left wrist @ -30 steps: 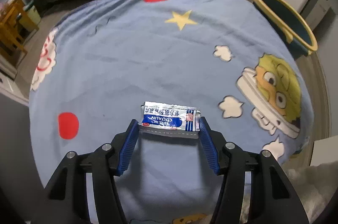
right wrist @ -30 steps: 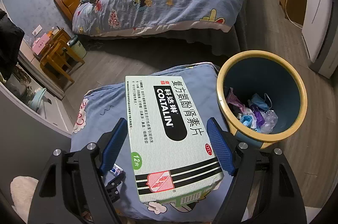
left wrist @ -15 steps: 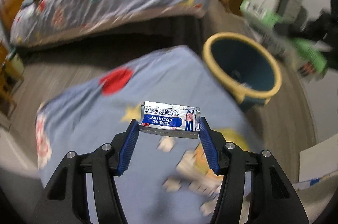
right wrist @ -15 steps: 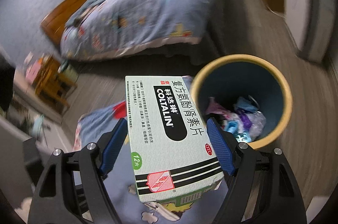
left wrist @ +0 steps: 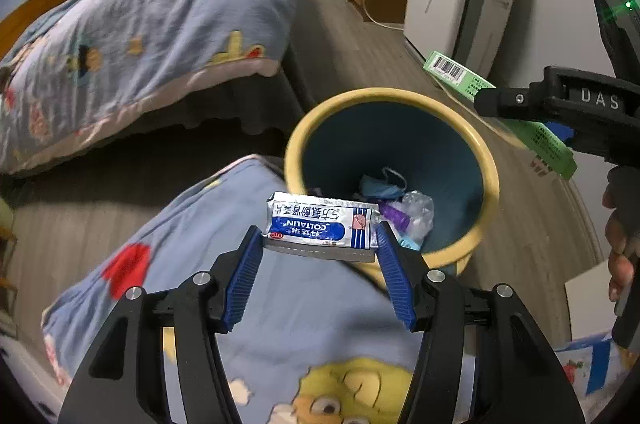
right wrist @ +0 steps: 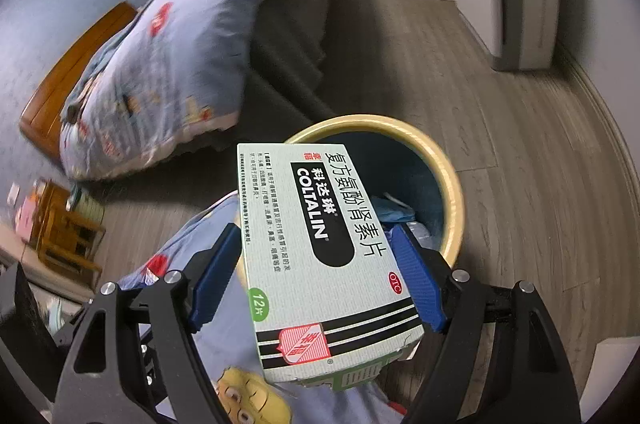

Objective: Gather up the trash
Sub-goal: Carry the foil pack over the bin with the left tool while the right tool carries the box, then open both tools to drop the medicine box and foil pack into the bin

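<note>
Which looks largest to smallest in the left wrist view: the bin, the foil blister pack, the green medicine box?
1. Bin.
2 and 3. Unsure: the foil blister pack and the green medicine box look alike in extent; the pack is nearer the camera and the box partly hidden.

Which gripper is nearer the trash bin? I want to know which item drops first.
Right. The right gripper holds the medicine box over the trash bin rim; the left gripper, holding the foil packet, is short of it, above the blanket.
</note>
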`<state>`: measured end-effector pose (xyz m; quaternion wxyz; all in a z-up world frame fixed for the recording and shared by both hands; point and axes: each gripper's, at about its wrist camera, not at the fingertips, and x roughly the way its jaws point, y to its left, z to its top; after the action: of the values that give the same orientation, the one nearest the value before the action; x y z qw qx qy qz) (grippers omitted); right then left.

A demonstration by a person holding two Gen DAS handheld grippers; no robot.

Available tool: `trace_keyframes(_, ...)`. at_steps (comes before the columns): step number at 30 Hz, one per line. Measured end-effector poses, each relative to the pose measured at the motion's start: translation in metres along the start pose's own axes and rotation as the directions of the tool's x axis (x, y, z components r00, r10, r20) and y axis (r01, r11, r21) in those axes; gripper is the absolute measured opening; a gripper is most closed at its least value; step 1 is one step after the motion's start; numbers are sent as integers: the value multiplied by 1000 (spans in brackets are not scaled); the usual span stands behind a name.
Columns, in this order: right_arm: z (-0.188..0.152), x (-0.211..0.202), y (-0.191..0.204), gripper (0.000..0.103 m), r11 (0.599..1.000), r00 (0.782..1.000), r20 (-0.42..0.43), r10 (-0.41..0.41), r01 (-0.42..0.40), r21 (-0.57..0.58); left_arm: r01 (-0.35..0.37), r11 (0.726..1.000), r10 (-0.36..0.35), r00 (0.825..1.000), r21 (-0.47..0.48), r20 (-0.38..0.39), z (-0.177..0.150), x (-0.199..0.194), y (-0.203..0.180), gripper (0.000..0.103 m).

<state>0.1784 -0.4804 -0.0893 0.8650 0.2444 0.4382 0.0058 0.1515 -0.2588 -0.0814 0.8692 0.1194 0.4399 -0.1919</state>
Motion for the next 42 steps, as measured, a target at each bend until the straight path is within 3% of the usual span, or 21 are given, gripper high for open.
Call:
trace_keyframes(9,16,23,-20,79,997,999,28,34,-36,75,38,997,-40,999,70,24,24,39,-25,61)
trace_keyframes(11,17,27,-25,83,993,998,24,54,-56,100,34,995,-37,999,91,39,27,42,-30,74)
trace_keyframes(12,17,29,-26,89,991,998,21,64,-66,114,34,994,-40,998,103,52,29,42,-33,77)
trace_keyframes(18,18,29,-23,91,992,998,12,63,-64,108,31,991,-39,998,130,58,30,41,-40,78)
trace_keyframes(26,13,-2,-12,91,999,998,44,36,-37,22,63,995,-69,995,82,74,18,6,-35,82)
trace_keyframes(32,-7,-47,10,96,986,994,95,-59,73,-147,46,998,-52,992,48,116,1,-41,-26,93)
trace_keyframes(42,-42,-92,16,97,966,979,153,-131,161,-204,-26,999,22,986,21,163,-18,-93,-13,98)
